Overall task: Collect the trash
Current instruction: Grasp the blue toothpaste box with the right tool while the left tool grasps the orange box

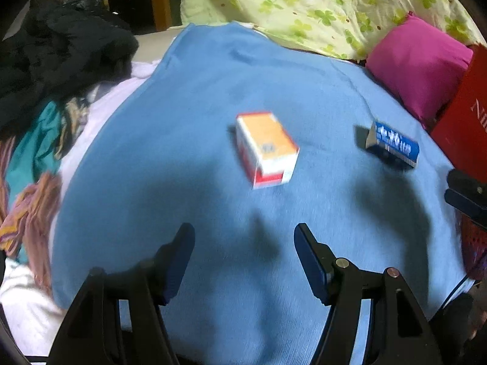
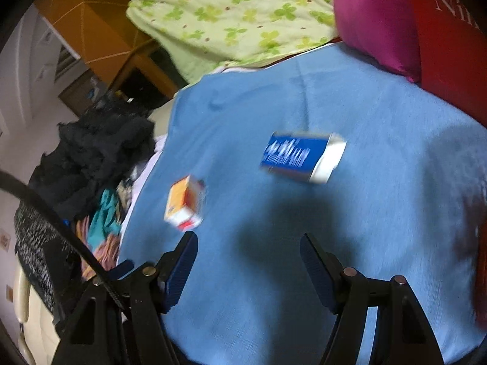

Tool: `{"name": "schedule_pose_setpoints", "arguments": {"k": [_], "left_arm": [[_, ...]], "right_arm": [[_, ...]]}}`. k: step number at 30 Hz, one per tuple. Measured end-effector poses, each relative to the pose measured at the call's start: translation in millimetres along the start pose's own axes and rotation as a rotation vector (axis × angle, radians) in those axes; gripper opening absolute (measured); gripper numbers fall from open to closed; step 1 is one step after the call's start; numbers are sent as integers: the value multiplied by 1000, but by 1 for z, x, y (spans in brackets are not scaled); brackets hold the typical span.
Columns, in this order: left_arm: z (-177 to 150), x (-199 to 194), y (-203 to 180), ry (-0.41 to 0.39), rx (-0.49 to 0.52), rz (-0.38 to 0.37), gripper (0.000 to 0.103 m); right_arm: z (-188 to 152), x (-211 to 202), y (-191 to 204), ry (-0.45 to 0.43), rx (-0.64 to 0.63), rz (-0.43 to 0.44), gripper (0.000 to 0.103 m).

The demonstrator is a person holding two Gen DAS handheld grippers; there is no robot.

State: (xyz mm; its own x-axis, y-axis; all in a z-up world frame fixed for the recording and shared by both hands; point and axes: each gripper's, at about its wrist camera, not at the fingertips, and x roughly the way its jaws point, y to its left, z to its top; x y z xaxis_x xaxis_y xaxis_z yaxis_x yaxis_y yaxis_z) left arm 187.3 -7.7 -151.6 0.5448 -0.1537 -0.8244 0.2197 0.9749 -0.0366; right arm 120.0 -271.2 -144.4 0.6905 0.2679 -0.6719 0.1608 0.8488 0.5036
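An orange, white and red carton (image 1: 266,149) lies on the blue cloth (image 1: 182,121) straight ahead of my left gripper (image 1: 244,237), which is open and empty above the cloth. A blue and white carton (image 1: 392,144) lies to its right. In the right wrist view the blue and white carton (image 2: 303,158) lies ahead of my open, empty right gripper (image 2: 249,245), and the orange carton (image 2: 185,202) sits just beyond its left finger (image 2: 182,258). Both views are blurred.
A red box (image 1: 465,127) and a magenta cushion (image 1: 420,60) stand at the right. A green clover-print quilt (image 1: 304,3) lies behind. A dark heap of clothes (image 1: 61,54) and coloured fabric (image 1: 33,182) lie at the left. A black mesh basket (image 2: 39,255) stands at the lower left.
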Motion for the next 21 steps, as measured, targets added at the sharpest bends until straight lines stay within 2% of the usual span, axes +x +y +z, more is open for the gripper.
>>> {"name": "schedule_pose_setpoints", "arguments": {"k": [8, 12, 15, 19, 21], "left_arm": [[63, 32, -17, -20, -19, -60, 68], [79, 57, -20, 23, -45, -87, 68], [84, 69, -18, 35, -78, -86, 71], [82, 80, -13, 61, -119, -120, 72], [80, 84, -12, 71, -116, -119, 72]], "right_arm": [[71, 30, -22, -98, 12, -15, 74], [95, 65, -38, -33, 24, -16, 74], [97, 84, -44, 30, 30, 17, 74], [87, 93, -32, 72, -79, 7, 74], [79, 94, -22, 82, -145, -18, 78]]}}
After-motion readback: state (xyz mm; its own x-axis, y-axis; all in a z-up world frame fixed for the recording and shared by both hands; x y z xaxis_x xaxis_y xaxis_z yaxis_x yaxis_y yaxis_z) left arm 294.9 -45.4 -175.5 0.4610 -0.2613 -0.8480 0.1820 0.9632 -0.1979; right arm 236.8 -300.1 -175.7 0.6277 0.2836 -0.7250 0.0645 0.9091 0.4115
